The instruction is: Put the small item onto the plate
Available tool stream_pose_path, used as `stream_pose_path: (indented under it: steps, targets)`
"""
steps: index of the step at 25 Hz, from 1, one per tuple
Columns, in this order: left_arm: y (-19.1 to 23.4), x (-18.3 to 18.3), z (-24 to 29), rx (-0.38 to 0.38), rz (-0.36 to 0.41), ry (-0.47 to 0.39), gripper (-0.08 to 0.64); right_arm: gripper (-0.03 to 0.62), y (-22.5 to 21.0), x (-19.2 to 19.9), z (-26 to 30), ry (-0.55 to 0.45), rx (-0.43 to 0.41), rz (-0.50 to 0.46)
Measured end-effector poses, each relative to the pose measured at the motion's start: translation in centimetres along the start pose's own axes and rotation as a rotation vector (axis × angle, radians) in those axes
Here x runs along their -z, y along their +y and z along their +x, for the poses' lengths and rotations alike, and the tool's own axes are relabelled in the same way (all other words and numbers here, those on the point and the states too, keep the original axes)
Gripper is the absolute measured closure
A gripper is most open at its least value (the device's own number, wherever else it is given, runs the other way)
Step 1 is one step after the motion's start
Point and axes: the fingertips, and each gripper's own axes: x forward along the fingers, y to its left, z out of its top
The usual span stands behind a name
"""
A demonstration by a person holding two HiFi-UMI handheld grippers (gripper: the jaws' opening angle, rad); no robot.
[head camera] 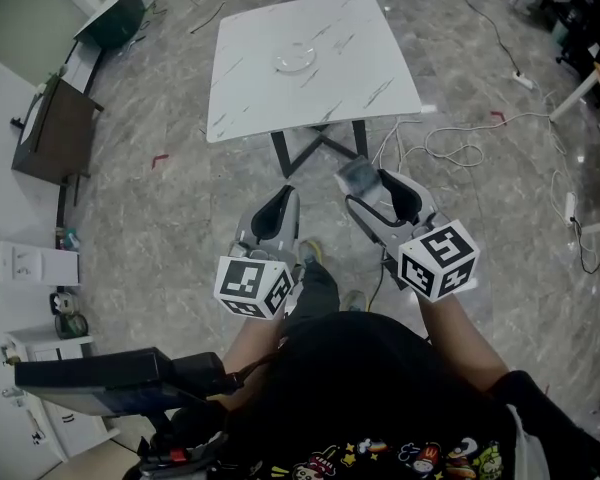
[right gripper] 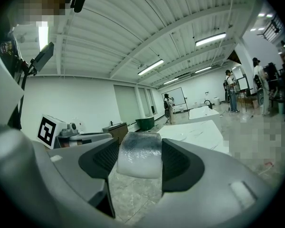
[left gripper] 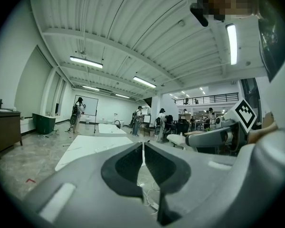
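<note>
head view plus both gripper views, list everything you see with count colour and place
table: 1, white with dark streaks, ahead on the grey floor
plate: 1, pale, near the table's middle
small item: 1, translucent grey block, between the right claw's jaws
cabinet: 1, dark brown, far left
bin: 1, green, upper left
cables: several, white, on the floor right of the table
left claw: 1, grey, jaws together, nothing between
right claw: 1, grey, shut on the small item

White table [head camera: 250, 78] on marbled floor [head camera: 150, 218]; cables [head camera: 455, 151] beside (right side); dark cabinet [head camera: 50, 133] left.
</note>
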Motion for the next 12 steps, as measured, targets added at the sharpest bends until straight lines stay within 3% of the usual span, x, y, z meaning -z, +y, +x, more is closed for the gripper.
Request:
stream_pose_path:
  steps: [5,12]
  targets:
    - [1.0,-0.1,1.7,0.006,-0.005,0.007,0.552,0.282,-1.1,-0.3,1.3,0.009,0.004,0.008]
    - [8.4,-0.6,6.4,0.041,-0.03,0.024,0.552,0.281,-2.7,-2.1,9.5,0.037,0.029,0.016]
